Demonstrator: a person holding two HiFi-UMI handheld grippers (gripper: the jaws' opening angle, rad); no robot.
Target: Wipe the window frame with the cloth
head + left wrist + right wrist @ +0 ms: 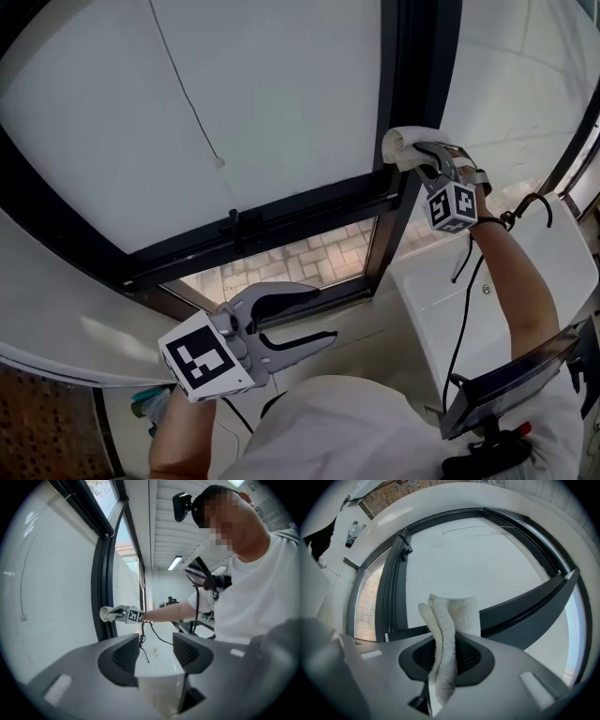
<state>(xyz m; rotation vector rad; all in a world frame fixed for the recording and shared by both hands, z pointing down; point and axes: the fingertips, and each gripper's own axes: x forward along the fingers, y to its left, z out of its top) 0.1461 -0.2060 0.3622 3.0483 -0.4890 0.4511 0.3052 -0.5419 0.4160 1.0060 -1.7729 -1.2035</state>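
A white folded cloth point(403, 147) is pinched in my right gripper point(418, 156), which is shut on it and holds it against the black vertical bar of the window frame point(412, 66). In the right gripper view the cloth point(449, 625) sticks up between the jaws, with the dark frame bars point(525, 613) just beyond. My left gripper point(323, 315) hangs low by the frame's bottom rail point(281, 225), open and holding nothing. The left gripper view shows its jaws apart point(157, 652) and, farther off, the cloth point(108, 614) against the frame point(102, 597).
A white ledge point(441, 281) runs below the window, with a black cable point(462, 323) across it. A dark tablet-like device point(511, 382) is at lower right. A window handle point(234, 221) sits on the bottom rail. A thin cord point(187, 98) hangs over the glass.
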